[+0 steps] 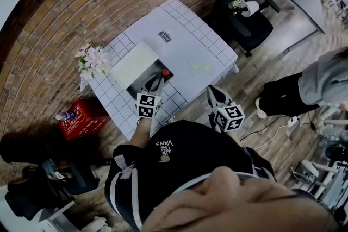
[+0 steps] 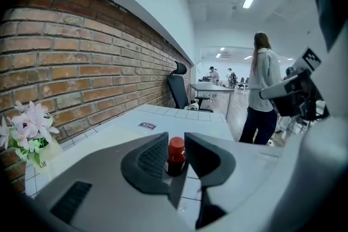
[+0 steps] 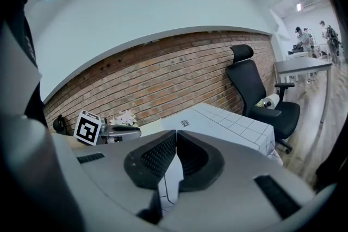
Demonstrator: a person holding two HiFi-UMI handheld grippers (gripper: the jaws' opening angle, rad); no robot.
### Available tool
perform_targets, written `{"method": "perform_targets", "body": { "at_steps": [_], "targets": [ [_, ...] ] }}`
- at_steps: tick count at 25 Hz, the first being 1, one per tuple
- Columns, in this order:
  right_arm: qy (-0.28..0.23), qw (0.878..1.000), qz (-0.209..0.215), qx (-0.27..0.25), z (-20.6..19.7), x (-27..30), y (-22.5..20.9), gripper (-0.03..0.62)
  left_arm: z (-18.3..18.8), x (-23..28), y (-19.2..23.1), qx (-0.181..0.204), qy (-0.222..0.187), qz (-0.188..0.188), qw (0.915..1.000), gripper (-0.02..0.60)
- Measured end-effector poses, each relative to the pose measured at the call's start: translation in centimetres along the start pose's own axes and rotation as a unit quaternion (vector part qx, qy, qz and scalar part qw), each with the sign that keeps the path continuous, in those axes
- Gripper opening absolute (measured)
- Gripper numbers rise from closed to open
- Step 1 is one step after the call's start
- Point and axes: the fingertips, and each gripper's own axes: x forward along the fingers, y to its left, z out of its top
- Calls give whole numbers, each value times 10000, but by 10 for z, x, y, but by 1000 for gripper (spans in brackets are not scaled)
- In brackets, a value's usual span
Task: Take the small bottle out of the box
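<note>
A small dark bottle with a red cap [image 1: 165, 73] stands at the right edge of an open box [image 1: 142, 84] whose pale lid [image 1: 135, 61] is folded back. My left gripper [image 1: 156, 82] points at it from the near side. In the left gripper view the bottle [image 2: 175, 156] shows in the narrow gap of the left gripper [image 2: 176, 142]; the jaws stand slightly apart and the pads do not press on it. Its base is hidden behind the jaws. My right gripper [image 1: 213, 91] hovers off the table's near right edge, its jaws [image 3: 176, 136] closed together on nothing.
The table [image 1: 206, 46] wears a white gridded cloth. On it are pink flowers [image 1: 89, 61], a labelled carton [image 1: 165, 36] and two pale discs [image 1: 200, 67]. A red crate [image 1: 81, 118] sits on the floor at left, an office chair [image 1: 244, 13] beyond, a person [image 1: 321, 81] at right.
</note>
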Motion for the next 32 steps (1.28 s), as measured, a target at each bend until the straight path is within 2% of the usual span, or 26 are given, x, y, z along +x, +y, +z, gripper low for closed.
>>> {"method": "perform_targets", "body": {
  "at_steps": [8,12,16,27,32],
  "targets": [
    [92,9993,-339,130,-7,-5,-5,3,-18,24,9,-72,333,-184,9993,225],
    [82,9980,-584,212,-9,-11,-9,3,-27,39,7,-155,492,-362,9980,254],
    [83,9964,-793,284,-15,-17,-13,3,-36,54,5,-169,636,-472,9967,276],
    [112,9904,-1307,426,-16,-30,-19,2,-52,80,5,-364,902,-634,9932,276],
    [121,9890,-1397,468,-17,-30,-20,2,-55,86,4,-367,989,-712,9919,273]
  ]
}}
